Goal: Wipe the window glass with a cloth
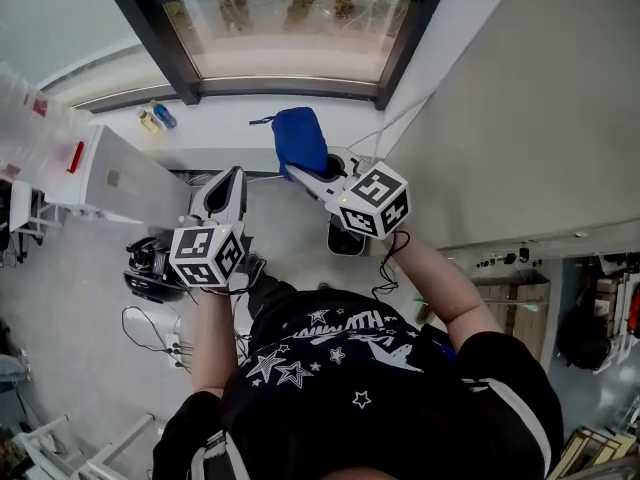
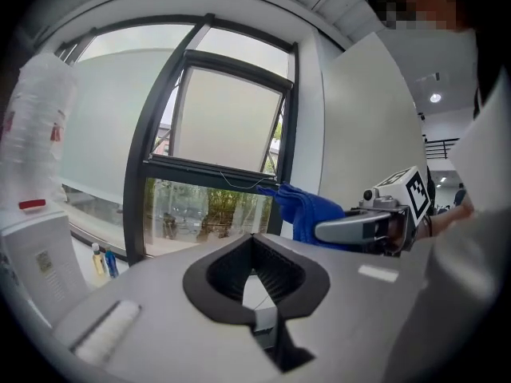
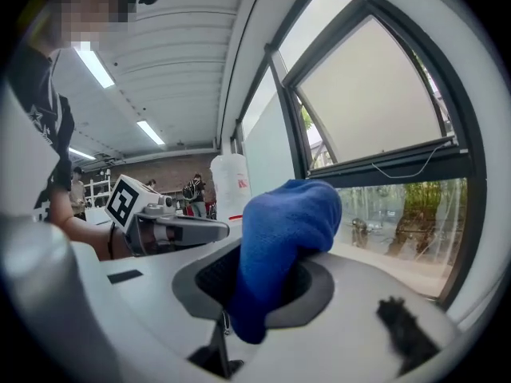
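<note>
At window, right gripper point(image 1: 298, 173) pinches bunched blue cloth point(image 1: 300, 138) near glass point(image 1: 290, 33); left gripper point(image 2: 254, 271) closed, empty. Risk: wiping pressure drags cloth free.

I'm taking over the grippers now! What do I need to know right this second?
Left gripper: fingers together, holding nothing, held up beside the right one.
Right gripper: shut on the blue cloth, pointing toward the window.
Window glass: straight ahead. The cloth looks short of it, not pressed on.
Done: cloth is gripped.
Left: put the cloth on the glass and wipe it.
</note>
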`<state>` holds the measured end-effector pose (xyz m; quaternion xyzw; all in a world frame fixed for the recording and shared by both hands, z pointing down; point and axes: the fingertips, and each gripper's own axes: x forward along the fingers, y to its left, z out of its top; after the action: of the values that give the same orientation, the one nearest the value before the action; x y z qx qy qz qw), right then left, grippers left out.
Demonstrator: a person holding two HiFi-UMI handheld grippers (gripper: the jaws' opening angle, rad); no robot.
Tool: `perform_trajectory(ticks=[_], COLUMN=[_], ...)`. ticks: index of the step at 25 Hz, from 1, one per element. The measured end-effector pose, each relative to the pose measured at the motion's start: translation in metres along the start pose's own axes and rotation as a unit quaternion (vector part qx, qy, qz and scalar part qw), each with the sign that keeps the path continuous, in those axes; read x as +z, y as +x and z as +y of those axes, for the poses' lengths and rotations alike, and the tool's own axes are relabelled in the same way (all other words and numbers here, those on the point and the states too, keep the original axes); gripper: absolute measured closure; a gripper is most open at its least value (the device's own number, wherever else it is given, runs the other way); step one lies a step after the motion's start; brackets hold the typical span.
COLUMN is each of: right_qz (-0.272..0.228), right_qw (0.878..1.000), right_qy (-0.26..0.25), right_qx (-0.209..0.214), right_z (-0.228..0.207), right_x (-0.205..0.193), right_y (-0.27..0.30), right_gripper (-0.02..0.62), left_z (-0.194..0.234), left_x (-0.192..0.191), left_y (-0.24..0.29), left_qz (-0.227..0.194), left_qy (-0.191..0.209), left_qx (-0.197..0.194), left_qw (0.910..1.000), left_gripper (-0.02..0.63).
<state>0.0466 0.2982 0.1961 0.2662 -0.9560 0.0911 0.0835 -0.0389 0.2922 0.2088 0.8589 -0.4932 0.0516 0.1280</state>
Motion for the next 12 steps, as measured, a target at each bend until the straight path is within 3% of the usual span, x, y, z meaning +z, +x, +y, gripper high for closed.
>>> perform_trajectory(ticks=[6,12], right_qz=[-0.008,-0.008], right_qw=[1.000,1.000], right_qy=[0.000,0.012], right_qx=[0.017,0.012], right_z=[0.020,0.023], right_x=[-0.006,-0.016], right_y=[-0.026,-0.034], right_gripper=[0.517,0.517], left_z=[-0.024,-0.048], left_x=[-0.008,-0.012], left_y=[-0.024,-0.026], left_qz=[0.002,0.010], left_qy=[-0.012,-0.006], left_qx=[0.015,-0.001], left_qw=[0.9998,0.9999], left_gripper=[0.598,0.598])
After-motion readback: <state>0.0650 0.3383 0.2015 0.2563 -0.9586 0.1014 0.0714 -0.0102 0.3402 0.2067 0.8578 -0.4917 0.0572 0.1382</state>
